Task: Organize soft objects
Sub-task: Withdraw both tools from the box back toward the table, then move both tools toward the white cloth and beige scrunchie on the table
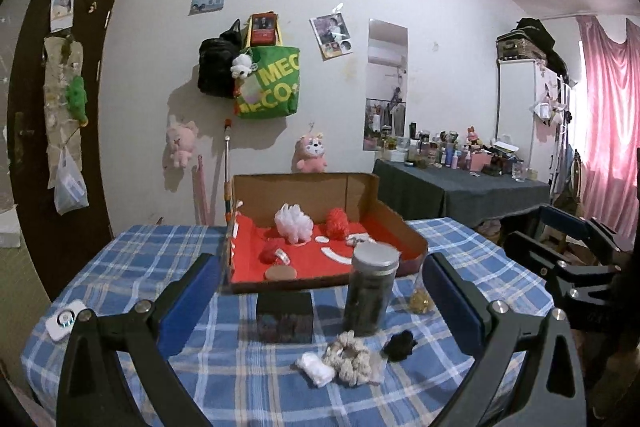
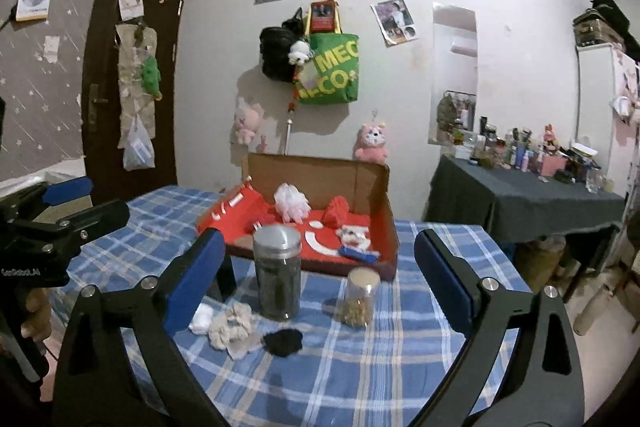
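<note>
The checked table is faced by both grippers. At its far side the cardboard box already holds two mesh puffs, presumably the collecting place. Nearer, the beige scrunchie, black scrunchie and white wad are left loose. The left gripper and right gripper are held wide apart, empty, apparently readied for a pick.

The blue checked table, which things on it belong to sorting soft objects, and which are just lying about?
Belong:
- beige fabric scrunchie
- black fuzzy scrunchie
- white folded cloth
- white mesh pouf and red mesh pouf in the open cardboard box

Lying about:
- tall dark jar with metal lid
- small glass jar
- black cube
</note>
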`<action>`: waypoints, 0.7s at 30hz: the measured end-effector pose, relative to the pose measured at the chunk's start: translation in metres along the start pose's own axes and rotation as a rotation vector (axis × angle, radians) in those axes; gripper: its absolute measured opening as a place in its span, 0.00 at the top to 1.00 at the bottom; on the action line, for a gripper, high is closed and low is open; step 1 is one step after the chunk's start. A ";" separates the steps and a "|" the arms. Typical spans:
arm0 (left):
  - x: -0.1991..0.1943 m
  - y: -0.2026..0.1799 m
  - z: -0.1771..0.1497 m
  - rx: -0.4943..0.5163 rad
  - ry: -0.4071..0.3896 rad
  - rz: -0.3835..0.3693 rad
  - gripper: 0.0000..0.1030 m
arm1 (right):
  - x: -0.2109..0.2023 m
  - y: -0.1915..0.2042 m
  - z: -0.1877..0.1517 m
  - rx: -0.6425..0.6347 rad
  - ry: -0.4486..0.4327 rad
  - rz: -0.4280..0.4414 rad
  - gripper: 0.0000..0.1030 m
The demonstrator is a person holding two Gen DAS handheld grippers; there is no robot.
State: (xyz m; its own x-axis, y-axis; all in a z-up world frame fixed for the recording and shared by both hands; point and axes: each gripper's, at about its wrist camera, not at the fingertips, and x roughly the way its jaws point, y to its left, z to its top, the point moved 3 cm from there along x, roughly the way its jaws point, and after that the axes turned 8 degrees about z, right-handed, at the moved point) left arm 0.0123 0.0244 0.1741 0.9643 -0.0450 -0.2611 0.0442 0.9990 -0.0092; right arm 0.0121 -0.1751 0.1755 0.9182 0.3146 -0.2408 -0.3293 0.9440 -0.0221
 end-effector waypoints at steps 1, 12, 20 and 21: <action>0.000 0.000 -0.007 -0.003 0.003 0.005 0.00 | 0.000 0.002 -0.006 0.000 0.003 -0.013 0.06; 0.028 0.000 -0.069 -0.018 0.109 0.040 0.00 | 0.024 0.000 -0.071 0.043 0.085 -0.083 0.06; 0.050 -0.002 -0.095 -0.018 0.174 0.064 0.00 | 0.048 -0.009 -0.106 0.085 0.168 -0.102 0.06; 0.053 -0.002 -0.099 -0.016 0.187 0.067 0.00 | 0.051 -0.010 -0.109 0.087 0.179 -0.105 0.06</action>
State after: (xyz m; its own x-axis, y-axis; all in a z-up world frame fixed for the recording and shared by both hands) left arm 0.0380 0.0207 0.0650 0.8996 0.0216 -0.4362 -0.0243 0.9997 -0.0005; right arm 0.0379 -0.1790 0.0575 0.8900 0.1992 -0.4101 -0.2070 0.9780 0.0259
